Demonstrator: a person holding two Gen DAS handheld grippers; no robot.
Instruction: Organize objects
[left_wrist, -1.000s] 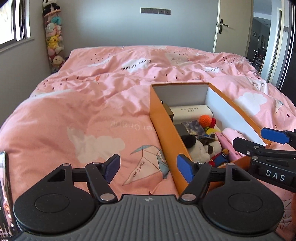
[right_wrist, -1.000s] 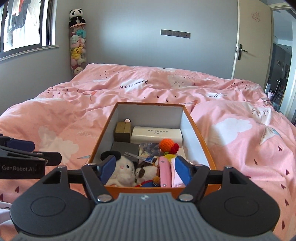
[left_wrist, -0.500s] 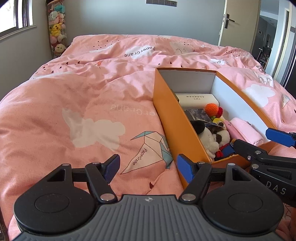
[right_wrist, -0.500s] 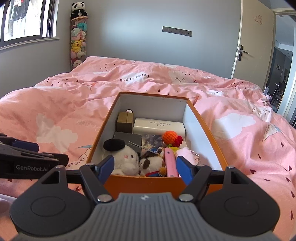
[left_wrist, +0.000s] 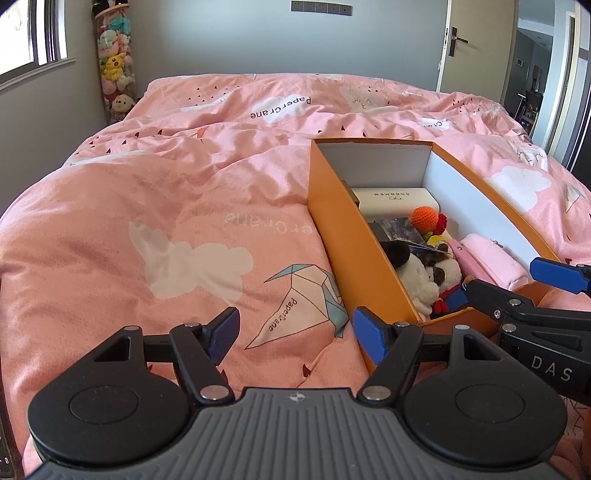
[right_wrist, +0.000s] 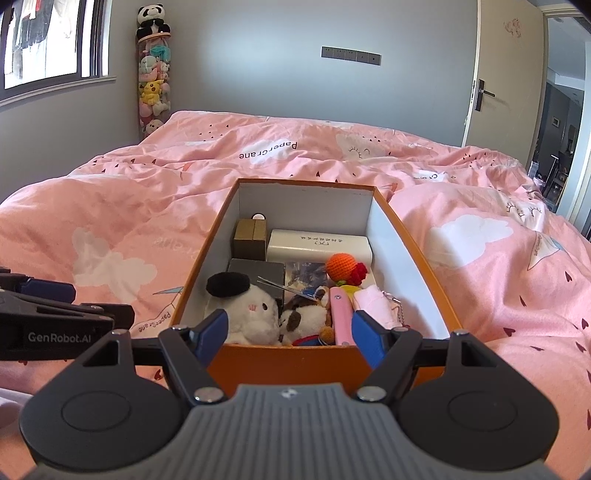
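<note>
Item: orange box (right_wrist: 288, 360), open-topped cardboard with white inner walls, resting on a pink duvet (left_wrist: 184, 221) on the bed, right of centre in the left wrist view and dead ahead in the right wrist view. Contents, far to near: a brown block (right_wrist: 250, 242) and a white oblong case (right_wrist: 317, 245) at the far end; a dark flat box (right_wrist: 255, 271) and a printed packet (right_wrist: 304, 273) in the middle; an orange crochet ball (right_wrist: 341, 264) with a red tuft beside it; a white plush with a black ear (right_wrist: 247, 308), a smaller brown-and-white plush (right_wrist: 303, 317), a pink stick-like case (right_wrist: 341, 315) and a pink pouch (right_wrist: 373, 304) with a bead chain at the near end. Handling, judged: the plush toys are light and soft and will squash in a pinch, best taken across the body; the stick-like case is rigid and smooth, likely to slip, best taken across its width; the cardboard wall is stiff but thin, and the box could tip on the soft bedding. Tools: left gripper (left_wrist: 295, 332) with jaws spread wide, empty, above the duvet just left of the box's near corner; right gripper (right_wrist: 288, 330) likewise spread and empty, at the near wall of the box. Clearance: the near end is crowded; open bedding lies on the left and far sides.
</note>
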